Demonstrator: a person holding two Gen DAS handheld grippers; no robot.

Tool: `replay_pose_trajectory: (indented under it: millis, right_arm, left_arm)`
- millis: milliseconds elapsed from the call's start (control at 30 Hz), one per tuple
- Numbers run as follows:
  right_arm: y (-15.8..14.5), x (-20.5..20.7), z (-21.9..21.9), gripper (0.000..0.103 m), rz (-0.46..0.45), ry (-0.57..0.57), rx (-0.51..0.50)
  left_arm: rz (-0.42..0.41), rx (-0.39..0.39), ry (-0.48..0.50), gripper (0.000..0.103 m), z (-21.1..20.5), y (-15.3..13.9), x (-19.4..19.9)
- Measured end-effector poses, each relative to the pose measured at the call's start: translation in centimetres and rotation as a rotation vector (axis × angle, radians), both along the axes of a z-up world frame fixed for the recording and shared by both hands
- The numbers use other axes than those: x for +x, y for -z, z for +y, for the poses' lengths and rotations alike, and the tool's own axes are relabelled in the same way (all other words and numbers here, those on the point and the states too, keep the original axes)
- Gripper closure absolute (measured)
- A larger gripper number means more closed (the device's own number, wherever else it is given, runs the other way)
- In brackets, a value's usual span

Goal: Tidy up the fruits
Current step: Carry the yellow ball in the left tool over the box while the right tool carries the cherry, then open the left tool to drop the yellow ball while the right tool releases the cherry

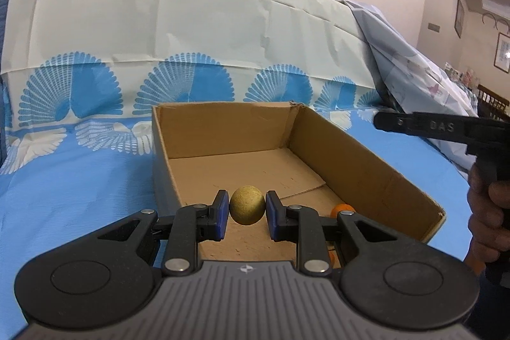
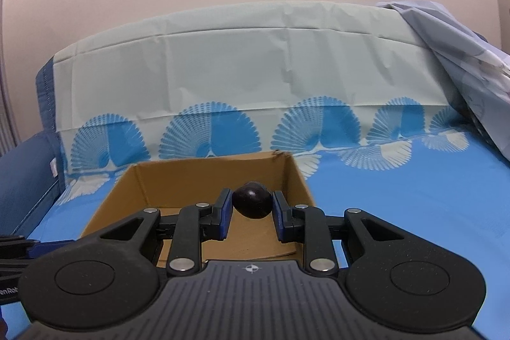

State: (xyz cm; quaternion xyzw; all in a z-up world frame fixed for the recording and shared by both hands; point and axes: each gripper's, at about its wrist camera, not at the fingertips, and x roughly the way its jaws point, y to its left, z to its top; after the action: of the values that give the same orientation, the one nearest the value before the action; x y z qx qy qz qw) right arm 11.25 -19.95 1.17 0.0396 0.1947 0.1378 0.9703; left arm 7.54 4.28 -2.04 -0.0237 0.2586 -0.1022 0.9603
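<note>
Your left tool [image 1: 247, 210] pinches a tan round fruit [image 1: 247, 205] at lower centre of its view, over the near end of the open cardboard box [image 1: 366, 161] on the blue patterned bed cover [image 1: 79, 180]. An orange fruit [image 1: 342, 208] lies in the box's lower right corner. Your right tool [image 2: 251, 205] pinches a dark purple fruit [image 2: 251, 203] over the same box [image 2: 204, 177], lower centre of its view.

Two wrist cams, both close, angled down at shared cardboard box [image 1: 366, 161] on blue sheet [image 2: 398, 206].
</note>
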Motion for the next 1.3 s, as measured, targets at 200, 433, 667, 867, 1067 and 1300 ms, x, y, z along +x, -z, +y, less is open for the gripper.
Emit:
replay_pose_trajectory:
  millis: [200,433,667,867,1067,1300]
  right_arm:
    - [0.2,0.3,0.8,0.075,0.001,-0.029,-0.008]
    - [0.2,0.2,1.3,0.075,-0.005,-0.052,-0.017]
    - [0.1,0.2,1.3,0.075,-0.007,-0.061,-0.023]
    - [0.1,-0.1,1.5,0.075,-0.012,-0.065,-0.031]
    - [0.3,0.1,1.7,0.074,0.007,-0.087,-0.033]
    - [0.1,-0.2,2.1,0.043,-0.009,-0.099,-0.044]
  left_arm:
    - [-0.006,0.024,0.034,0.076,-1.0,0.3,-0.1]
    - [-0.01,0.035,0.054,0.076,-1.6,0.5,-0.3]
    - [-0.009,0.038,0.057,0.076,-1.6,0.5,-0.2]
    - [-0.011,0.04,0.057,0.076,-1.5,0.5,-0.2]
    - [-0.008,0.041,0.056,0.075,-1.7,0.4,-0.3]
    - [0.005,0.017,0.031,0.073,-1.2,0.3,0.0]
